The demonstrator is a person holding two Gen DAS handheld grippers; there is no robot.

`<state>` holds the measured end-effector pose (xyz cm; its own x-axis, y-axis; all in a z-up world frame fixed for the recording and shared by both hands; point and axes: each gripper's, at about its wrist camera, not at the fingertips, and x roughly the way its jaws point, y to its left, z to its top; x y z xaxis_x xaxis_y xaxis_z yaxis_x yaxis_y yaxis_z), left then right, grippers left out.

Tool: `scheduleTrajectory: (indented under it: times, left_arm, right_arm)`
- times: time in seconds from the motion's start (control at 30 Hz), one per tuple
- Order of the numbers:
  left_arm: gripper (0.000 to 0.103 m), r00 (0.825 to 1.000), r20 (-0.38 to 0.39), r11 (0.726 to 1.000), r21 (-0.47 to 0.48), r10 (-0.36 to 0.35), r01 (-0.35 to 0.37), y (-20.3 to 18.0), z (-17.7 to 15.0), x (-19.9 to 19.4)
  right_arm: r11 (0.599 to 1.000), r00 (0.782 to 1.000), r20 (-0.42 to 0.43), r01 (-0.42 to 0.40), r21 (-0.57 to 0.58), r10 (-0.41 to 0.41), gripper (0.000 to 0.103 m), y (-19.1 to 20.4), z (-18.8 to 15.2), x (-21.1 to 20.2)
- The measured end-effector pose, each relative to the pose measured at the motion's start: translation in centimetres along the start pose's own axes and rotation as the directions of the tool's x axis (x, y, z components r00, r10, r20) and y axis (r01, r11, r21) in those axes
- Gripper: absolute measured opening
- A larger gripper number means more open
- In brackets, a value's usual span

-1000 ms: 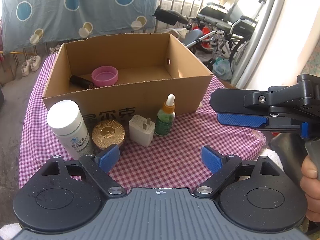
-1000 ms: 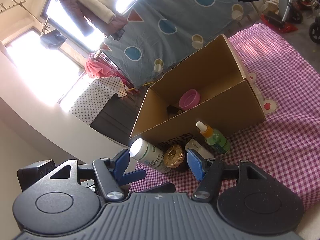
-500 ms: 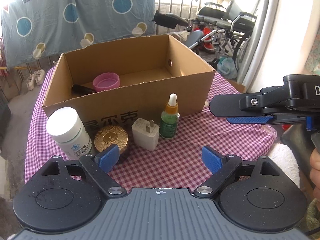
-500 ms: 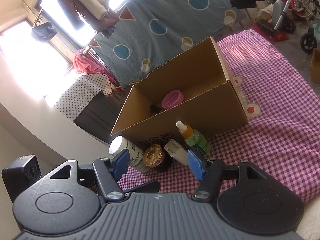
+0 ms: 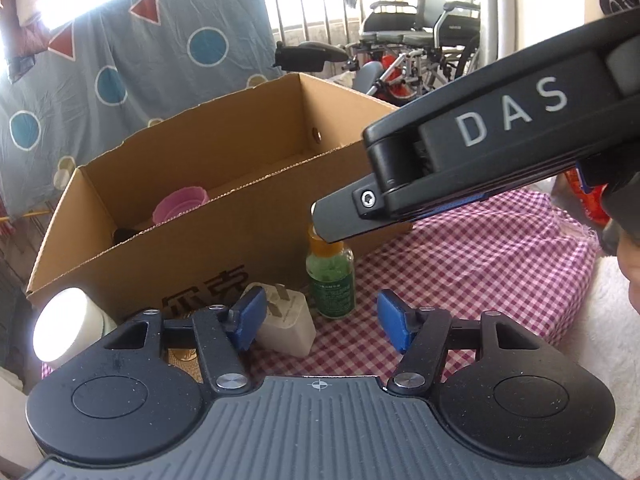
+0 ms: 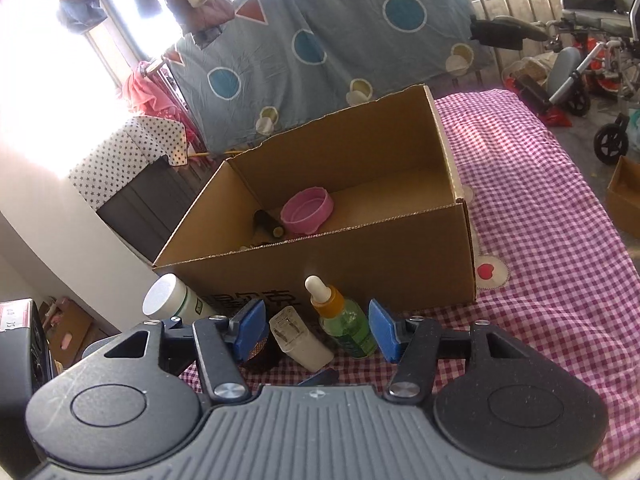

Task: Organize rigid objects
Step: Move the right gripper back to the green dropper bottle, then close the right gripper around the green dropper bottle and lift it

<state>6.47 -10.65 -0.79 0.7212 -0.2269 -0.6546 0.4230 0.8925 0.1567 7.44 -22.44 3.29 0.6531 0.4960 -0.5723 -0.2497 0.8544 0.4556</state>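
An open cardboard box (image 5: 224, 248) (image 6: 360, 264) stands on the checked cloth, with a pink cap (image 5: 180, 204) (image 6: 307, 210) and a dark tube (image 6: 270, 224) inside. In front of it stand a white bottle (image 5: 68, 328) (image 6: 172, 300), a gold-lidded jar (image 5: 184, 360) (image 6: 256, 350), a white charger plug (image 5: 286, 324) (image 6: 300, 340) and a green dropper bottle (image 5: 330, 280) (image 6: 344, 320). My left gripper (image 5: 322, 320) is closing with the plug between its jaws, close to the left pad but not pinched. My right gripper (image 6: 316, 330) is closing too, plug and dropper bottle framed between its pads, neither pressed.
In the left wrist view the right gripper's finger (image 5: 340, 220) hangs over the dropper's top. The pink checked cloth (image 6: 540, 220) runs bare to the right of the box. A wheelchair (image 5: 420, 40) and patterned sheet (image 6: 320, 40) stand behind; a small box (image 6: 626, 196) sits off right.
Both grippers have come down and closer to the row of objects and rolled. The left jaws have narrowed a lot, the right a little. The right gripper now crosses over the dropper bottle.
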Motion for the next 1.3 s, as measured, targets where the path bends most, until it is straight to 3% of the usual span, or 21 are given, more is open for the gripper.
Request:
scheduleTrajectory:
  times: [0.2,0.27,0.33,0.47,0.7,1.03,1.3]
  left_arm:
    - [0.057,1.000,0.001,0.999,0.034,-0.004,0.004,0.0,0.3,1.3]
    - [0.057,1.000,-0.002,0.999,0.034,-0.010,0.010,0.2,0.3,1.5]
    - [0.056,1.000,0.005,0.999,0.036,-0.014,0.014,0.3,0.4,1.4]
    - [0.056,0.999,0.026,0.997,0.067,-0.024,0.022,0.1,0.6,1.2]
    - [0.055,1.000,-0.002,0.991,0.137,-0.003,0.003,-1.0,1.3,2.3]
    - [0.055,0.999,0.034,0.982,0.186,0.033,-0.039,-2.3,1.9,0.9]
    - [0.050,0.998,-0.032,0.975,0.217,0.058,-0.050,-3.3,2.1,3.0]
  right_arm:
    - [0.999,1.000,-0.031,-0.002,-0.042,0.000,0.045,-0.3,0.9,2.8]
    - [0.999,0.999,-0.036,-0.003,-0.044,0.001,0.030,-0.5,1.0,3.3]
    - [0.999,0.999,-0.038,-0.029,-0.034,0.027,0.024,-0.9,1.1,3.4]
    - [0.999,0.999,-0.025,-0.025,-0.031,0.024,0.022,-1.5,1.2,3.0]
    - [0.996,0.997,-0.026,-0.066,0.060,0.068,0.021,-3.7,1.2,2.3]
    - [0.989,0.994,-0.009,-0.106,0.107,0.108,0.021,-5.0,1.0,2.2]
    - [0.979,0.991,0.001,-0.136,0.151,0.137,0.021,-6.0,0.7,2.1]
